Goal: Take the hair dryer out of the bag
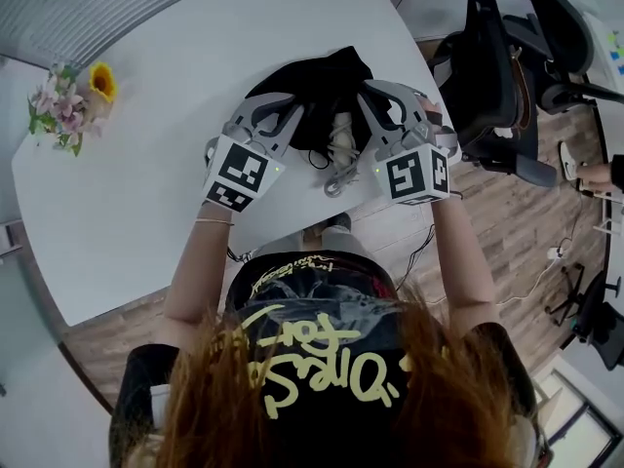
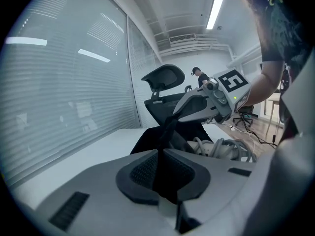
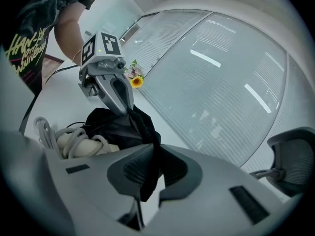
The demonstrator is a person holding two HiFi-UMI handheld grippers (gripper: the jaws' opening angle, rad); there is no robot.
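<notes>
Two things flank the bag (image 1: pixel 322 81): flowers (image 1: pixel 68 100), chair (image 1: pixel 497 57).

We see a black bag (image 1: pixel 322 74) on a white table (image 1: pixel 127 193), a cream hair dryer (image 1: pixel 340 130) with pale grey cord (image 1: pixel 336 178), the left gripper (image 1: pixel 290 108) and right gripper (image 1: pixel 368 94) grey with black-and-white square markers, a yellow sunflower (image 1: pixel 101 81) and pink flowers (image 1: pixel 51 100) at the table's left edge.
</notes>
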